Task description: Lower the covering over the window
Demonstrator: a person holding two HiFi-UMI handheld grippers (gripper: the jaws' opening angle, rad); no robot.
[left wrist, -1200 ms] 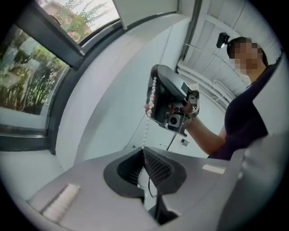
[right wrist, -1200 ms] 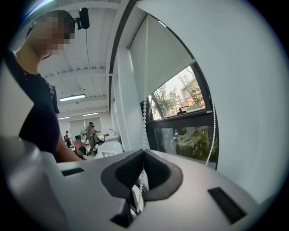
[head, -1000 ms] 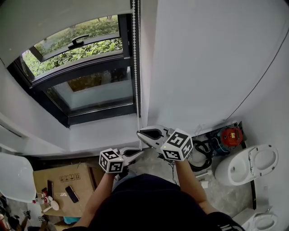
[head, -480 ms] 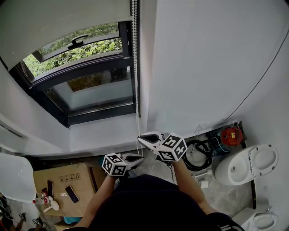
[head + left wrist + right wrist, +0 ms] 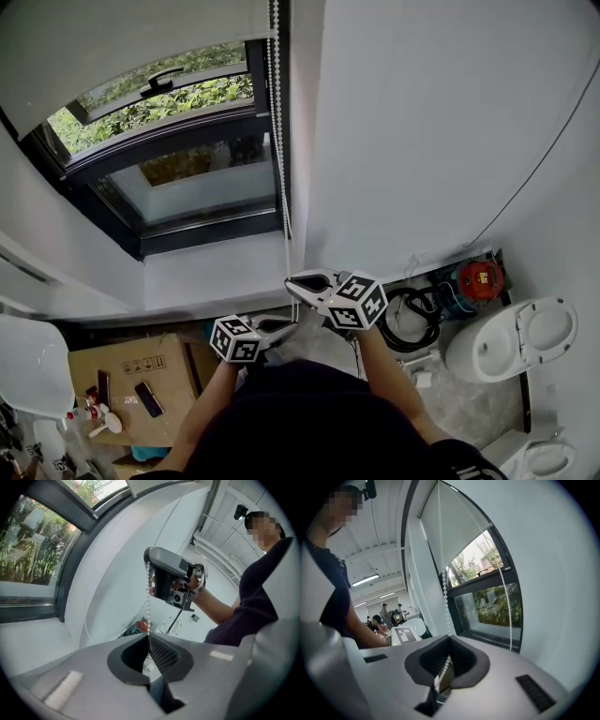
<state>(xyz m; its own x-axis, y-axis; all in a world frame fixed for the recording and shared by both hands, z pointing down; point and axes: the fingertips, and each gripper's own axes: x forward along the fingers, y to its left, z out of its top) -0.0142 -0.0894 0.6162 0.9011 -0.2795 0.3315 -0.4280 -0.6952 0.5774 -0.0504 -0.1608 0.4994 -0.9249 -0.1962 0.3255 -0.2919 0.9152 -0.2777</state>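
Note:
A white roller blind covers the top of the dark-framed window. Its white bead chain hangs down the window's right side. My right gripper is shut on the chain, which runs between its closed pads. Just below it, my left gripper is also shut on the same chain, beads entering its closed tips. The right gripper shows above in the left gripper view. The blind shows in the right gripper view too.
A white wall stands right of the window. On the floor below are a toilet, a red device, a black cable coil and a cardboard box. People stand far back in the room.
The right gripper has come down a little along the chain and nearer to the left gripper. Both stay shut on the chain; little has moved in the last half second.

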